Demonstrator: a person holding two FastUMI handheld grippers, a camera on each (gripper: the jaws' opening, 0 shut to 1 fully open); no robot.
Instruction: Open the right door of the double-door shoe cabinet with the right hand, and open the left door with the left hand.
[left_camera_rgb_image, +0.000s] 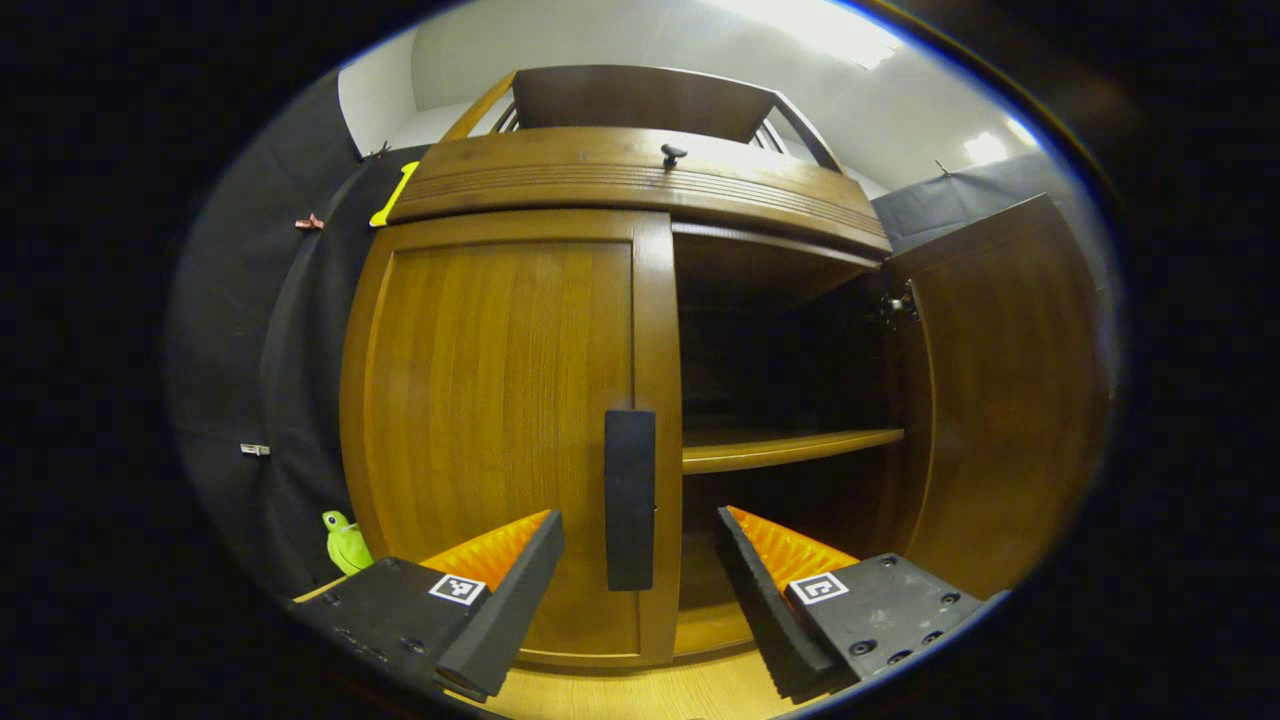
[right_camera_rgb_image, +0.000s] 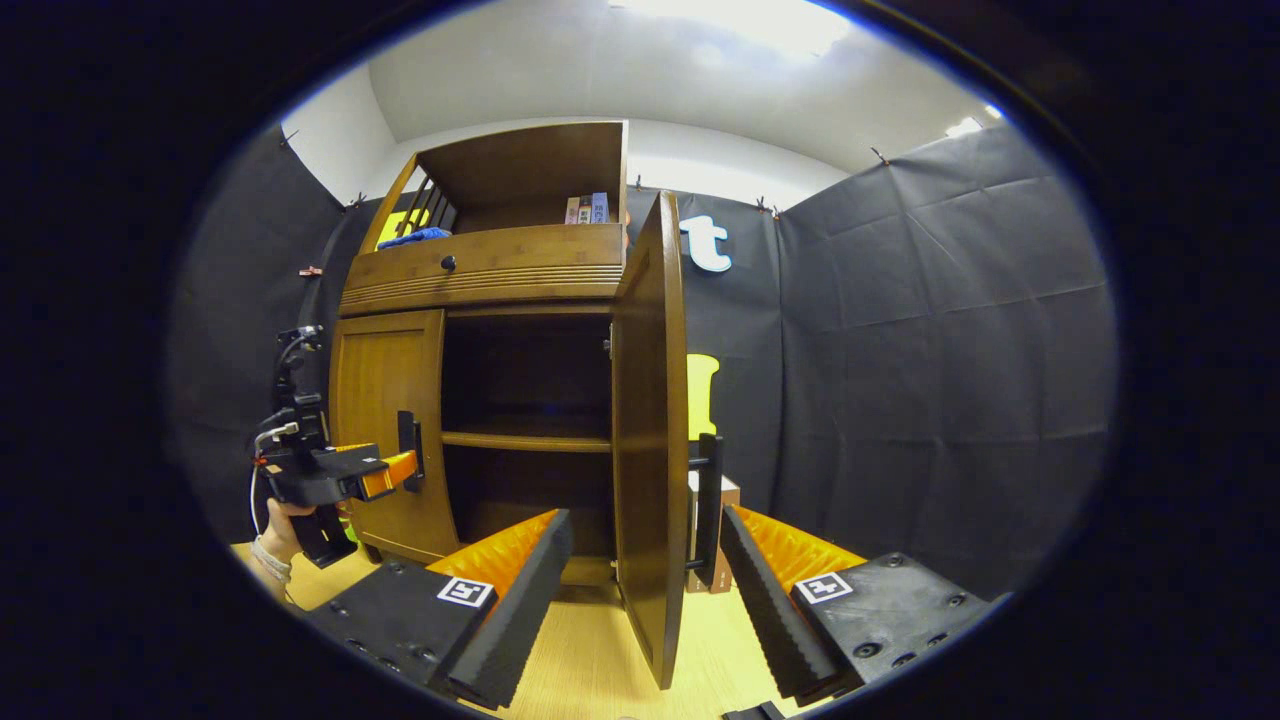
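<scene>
- While the right door (right_camera_rgb_image: 650, 440) of the shoe cabinet (right_camera_rgb_image: 480, 270) already stands swung out, the left door (left_camera_rgb_image: 500, 440) is shut, so the left side is what remains.
- The left door's handle (left_camera_rgb_image: 630, 500) is an upright bar at the door's inner edge, its long axis vertical, straight ahead between the jaws of the left gripper (left_camera_rgb_image: 640, 570).
- Those jaws are spread wide, holding nothing, one to each side of the bar.
- The right gripper (right_camera_rgb_image: 645, 570) is likewise wide apart and empty, straddling the right door's free edge beside its handle (right_camera_rgb_image: 707, 510).
- The left gripper is nearer the closed door; closing on the bar seems next.
</scene>
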